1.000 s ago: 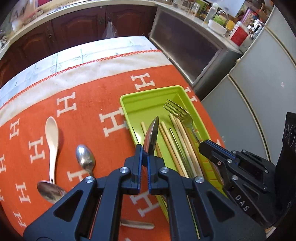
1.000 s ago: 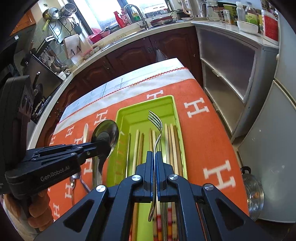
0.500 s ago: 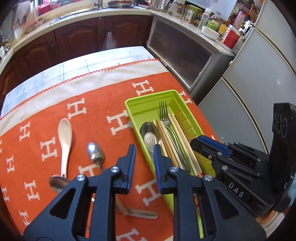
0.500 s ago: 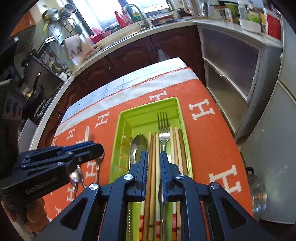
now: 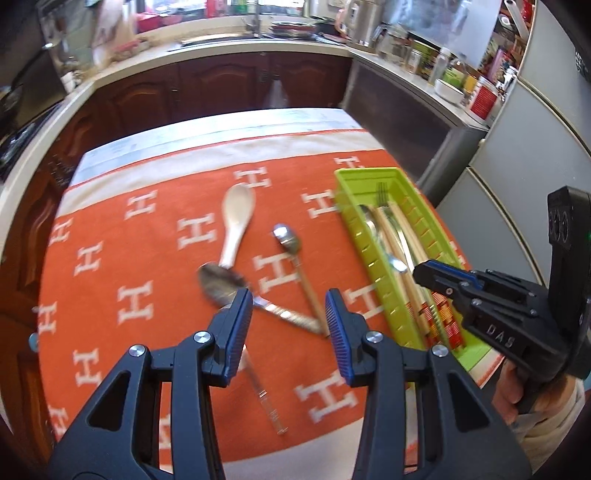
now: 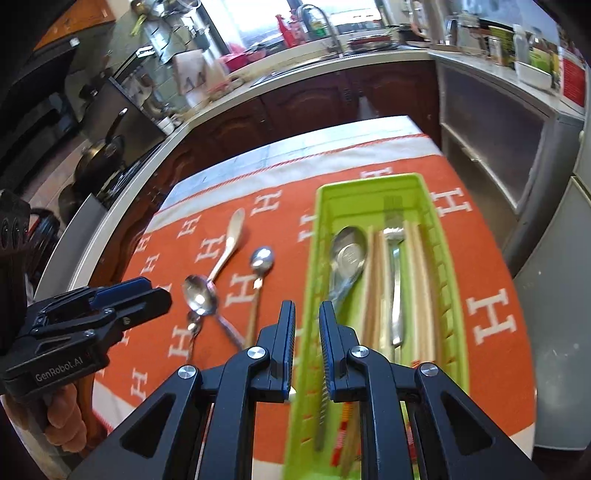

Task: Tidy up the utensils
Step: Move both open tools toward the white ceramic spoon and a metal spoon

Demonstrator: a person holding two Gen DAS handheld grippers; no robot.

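Left tongs (image 5: 289, 314) spread wide above loose spoons (image 5: 221, 282); right tongs (image 6: 307, 334) narrowly parted over green tray (image 6: 448, 280).

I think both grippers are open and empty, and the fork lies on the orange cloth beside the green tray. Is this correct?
Not quite. The fork lies inside the green tray, between the chopsticks, as the right wrist view shows. The left gripper and right gripper are indeed open and empty.

A home kitchen: sink tap (image 6: 320, 22), dark wooden cabinets (image 5: 221, 86), hanging pots (image 6: 162, 7), cluttered countertop (image 5: 424, 79).
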